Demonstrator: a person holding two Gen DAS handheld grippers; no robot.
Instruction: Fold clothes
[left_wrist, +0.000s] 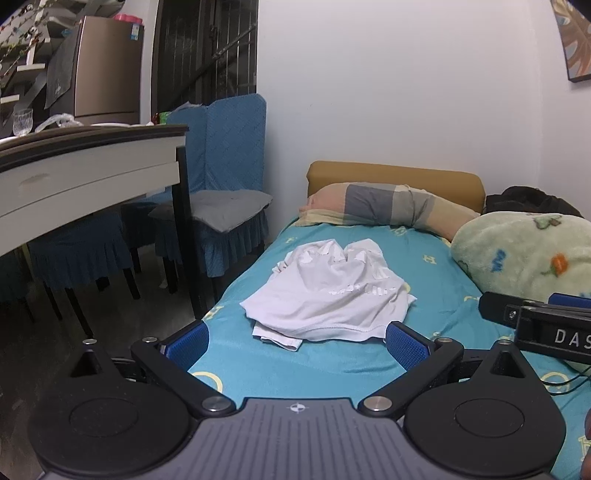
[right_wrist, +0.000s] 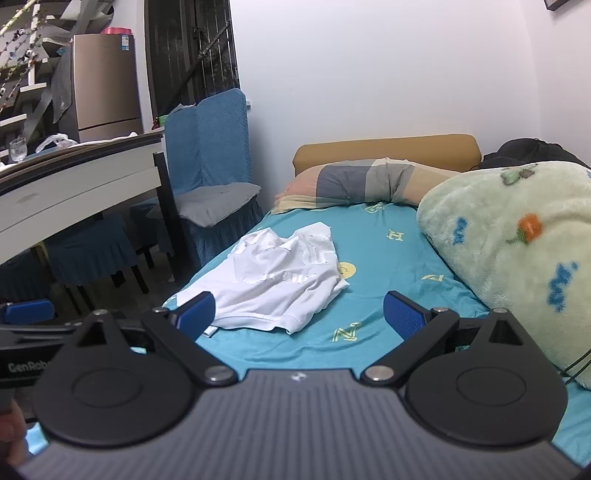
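A crumpled white garment (left_wrist: 325, 295) lies in a loose heap on the teal bed sheet (left_wrist: 280, 369), near the bed's left side. My left gripper (left_wrist: 297, 343) hovers just in front of its near hem, open wide, nothing between the blue pads. In the right wrist view the same white garment (right_wrist: 284, 280) sits ahead and to the left. My right gripper (right_wrist: 299, 314) is open too, its left pad (right_wrist: 195, 312) over the garment's near corner without gripping it. The right gripper's body (left_wrist: 546, 325) shows at the right edge of the left wrist view.
A fluffy green blanket (right_wrist: 517, 251) is piled on the bed's right side. A striped pillow (left_wrist: 384, 208) lies against the tan headboard (left_wrist: 395, 177). Left of the bed stand blue-covered chairs (left_wrist: 225, 184) and a white table (left_wrist: 85, 173). A dark cable (left_wrist: 565, 384) trails at the right.
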